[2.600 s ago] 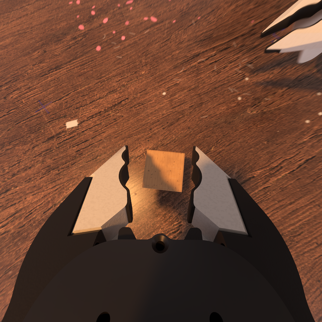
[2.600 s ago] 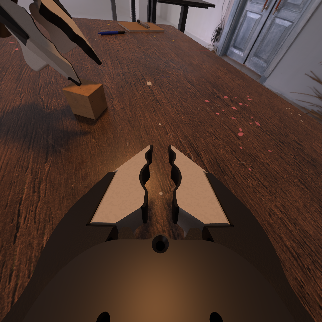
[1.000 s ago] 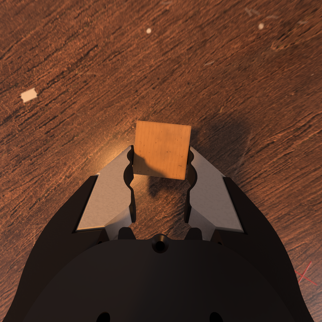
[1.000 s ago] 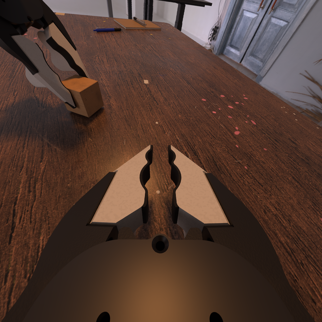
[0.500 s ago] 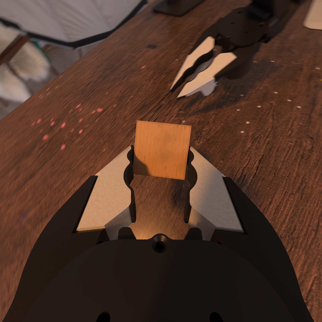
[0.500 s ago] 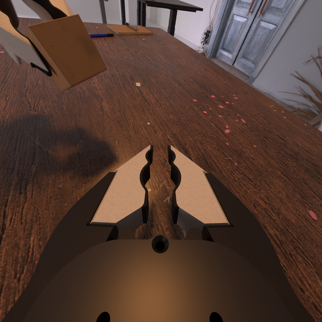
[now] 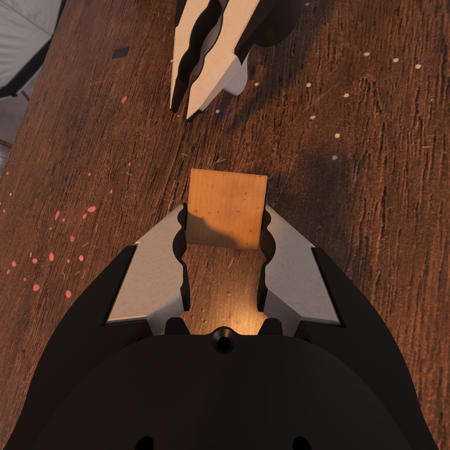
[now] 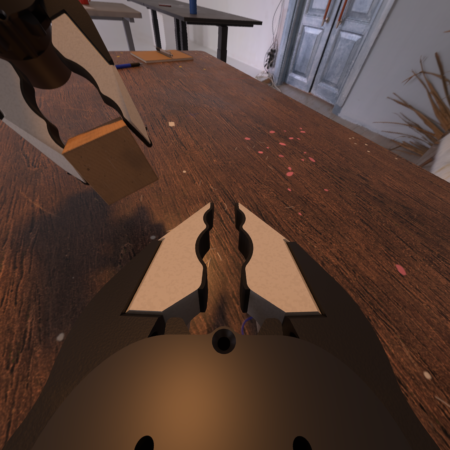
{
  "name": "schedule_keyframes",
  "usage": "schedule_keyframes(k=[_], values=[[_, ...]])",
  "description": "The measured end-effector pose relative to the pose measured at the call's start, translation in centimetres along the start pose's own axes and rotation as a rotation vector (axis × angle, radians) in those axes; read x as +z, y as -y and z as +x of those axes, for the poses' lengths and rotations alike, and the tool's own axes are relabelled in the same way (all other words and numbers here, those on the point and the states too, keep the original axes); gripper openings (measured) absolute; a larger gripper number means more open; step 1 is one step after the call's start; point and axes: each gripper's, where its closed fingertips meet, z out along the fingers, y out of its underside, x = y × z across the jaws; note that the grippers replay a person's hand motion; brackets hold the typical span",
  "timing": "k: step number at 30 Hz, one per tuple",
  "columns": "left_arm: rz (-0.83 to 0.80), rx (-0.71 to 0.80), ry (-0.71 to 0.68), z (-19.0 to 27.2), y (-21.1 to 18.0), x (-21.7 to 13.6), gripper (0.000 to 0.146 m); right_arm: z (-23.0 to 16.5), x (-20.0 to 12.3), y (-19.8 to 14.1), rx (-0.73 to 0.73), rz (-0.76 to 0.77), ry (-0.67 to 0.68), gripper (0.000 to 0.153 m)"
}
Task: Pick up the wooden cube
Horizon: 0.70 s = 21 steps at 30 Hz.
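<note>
The wooden cube (image 7: 226,209) is a light orange-brown block held between the fingertips of my left gripper (image 7: 225,205), which is shut on it. In the right wrist view the cube (image 8: 109,160) hangs tilted above the dark wooden table (image 8: 243,97), in the left gripper (image 8: 115,162) at the upper left, with its shadow on the tabletop below. My right gripper (image 8: 224,204) is low over the table, its jaws almost together with a narrow gap and nothing between them. It also shows in the left wrist view (image 7: 182,114), just beyond the cube and pointing towards it.
A clipboard (image 8: 162,56) and a blue pen (image 8: 127,65) lie at the table's far end. Red paint specks (image 8: 282,143) dot the right side. The table's right edge runs diagonally past a blue-grey door (image 8: 323,46). Other desks (image 8: 194,19) stand behind.
My left gripper has closed on the cube, lifted it off the table and swung it up close to the right gripper. The right gripper has barely moved and its gap is unchanged.
</note>
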Motion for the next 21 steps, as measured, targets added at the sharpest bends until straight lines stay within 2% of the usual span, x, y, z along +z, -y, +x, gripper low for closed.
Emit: schedule_keyframes(k=[21], values=[[-0.122, 0.002, -0.032, 0.5, 0.6, 0.0, 0.061, 0.1, 0.1, -0.4, 0.005, -0.013, -0.005, 0.017]])
